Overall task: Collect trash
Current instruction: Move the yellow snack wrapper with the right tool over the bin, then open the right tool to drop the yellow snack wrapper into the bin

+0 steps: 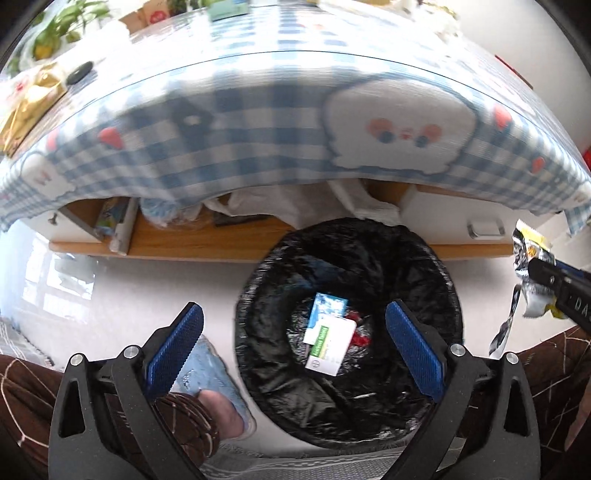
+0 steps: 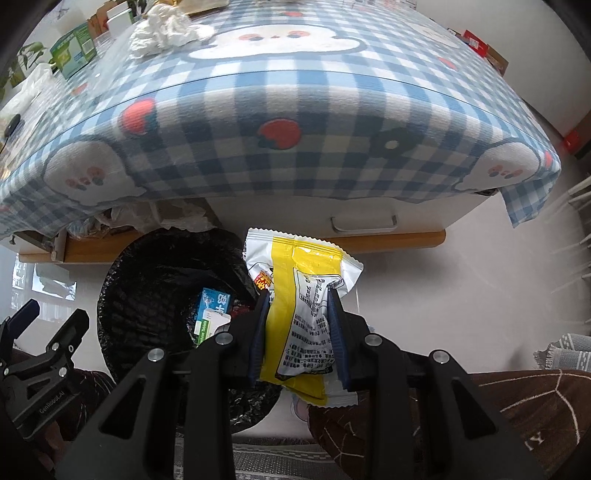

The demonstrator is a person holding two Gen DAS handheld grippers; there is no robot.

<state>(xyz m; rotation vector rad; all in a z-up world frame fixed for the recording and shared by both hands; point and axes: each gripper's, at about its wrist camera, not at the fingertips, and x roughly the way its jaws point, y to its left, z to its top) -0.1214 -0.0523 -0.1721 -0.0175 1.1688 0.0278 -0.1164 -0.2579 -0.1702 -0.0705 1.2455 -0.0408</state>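
Note:
A bin lined with a black bag (image 1: pixel 351 398) stands on the floor below the table edge. Inside lie a white and green box (image 1: pixel 330 345) and a blue packet (image 1: pixel 327 306). My left gripper (image 1: pixel 295 325) hangs over the bin, wide open, nothing between its blue pads. My right gripper (image 2: pixel 297 295) is shut on a yellow and white snack wrapper (image 2: pixel 301 295), held just right of the bin (image 2: pixel 147 280). The wrapper (image 1: pixel 528 266) and the right gripper's fingers (image 1: pixel 554 280) show at the right edge of the left wrist view. The left gripper's fingers (image 2: pixel 40 332) appear at the left of the right wrist view.
A table with a blue checked cloth (image 2: pixel 295 110) overhangs the bin; crumpled white tissue (image 2: pixel 162 27) and a green box (image 2: pixel 74 50) lie on it. A wooden shelf (image 1: pixel 221 243) with clutter runs under the table. The person's brown trouser legs (image 2: pixel 480 424) and slippered foot (image 1: pixel 218 387) flank the bin.

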